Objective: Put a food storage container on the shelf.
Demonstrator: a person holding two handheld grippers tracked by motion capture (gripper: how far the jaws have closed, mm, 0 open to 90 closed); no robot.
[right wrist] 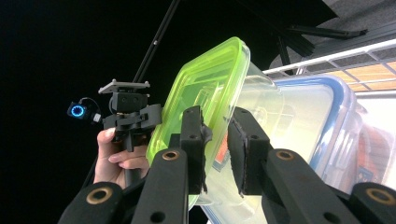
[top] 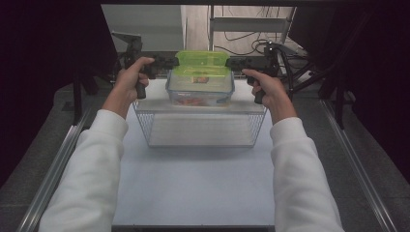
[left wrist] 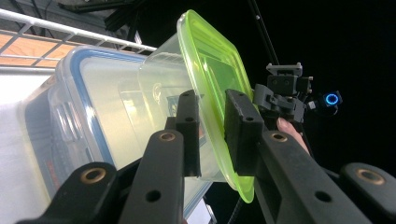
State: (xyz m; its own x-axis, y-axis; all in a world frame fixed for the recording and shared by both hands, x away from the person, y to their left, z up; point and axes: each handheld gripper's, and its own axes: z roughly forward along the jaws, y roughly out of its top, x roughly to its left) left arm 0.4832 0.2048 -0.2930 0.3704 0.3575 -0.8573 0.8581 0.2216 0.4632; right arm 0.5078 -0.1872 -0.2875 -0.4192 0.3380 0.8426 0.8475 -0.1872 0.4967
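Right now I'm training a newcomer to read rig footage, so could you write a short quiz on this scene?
1. What colour is the lid of the upper box, the one above the blue-rimmed box?
2. True or false: the left tongs and right tongs are both at the same side of that lid.
3. What lies between each tongs' jaws? A) the lid's rim B) a basket wire C) nothing

Key: 1 green; 2 false, one is at each side; 3 A.
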